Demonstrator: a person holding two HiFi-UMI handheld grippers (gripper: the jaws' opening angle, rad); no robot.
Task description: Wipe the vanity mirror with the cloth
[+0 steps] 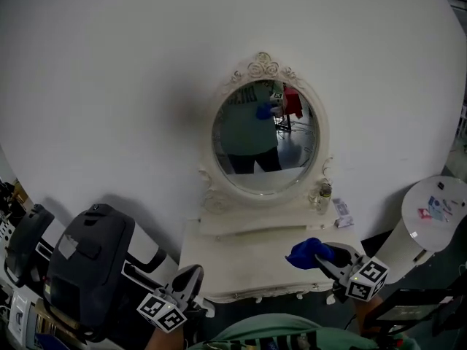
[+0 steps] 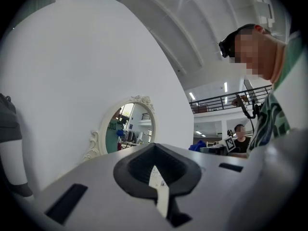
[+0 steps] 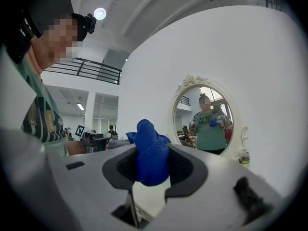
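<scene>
Vanity mirror (image 1: 266,138) stands upright at the back of the dressing table (image 1: 241,257), against the wall. My right gripper (image 1: 321,257) pinches the bunched blue cloth (image 1: 308,252), wad facing the glass, ready to wipe. My left gripper (image 1: 191,281), jaws nearly together and empty, waits clear at the table's left corner.

Cloth (image 1: 309,253) held clear of mirror (image 1: 266,138).
Right gripper (image 1: 326,258) gripped the blue cloth over the vanity top's (image 1: 241,257) right end. Left gripper (image 1: 192,278) sat off the front-left corner. Mirror stood upright behind the top.
</scene>
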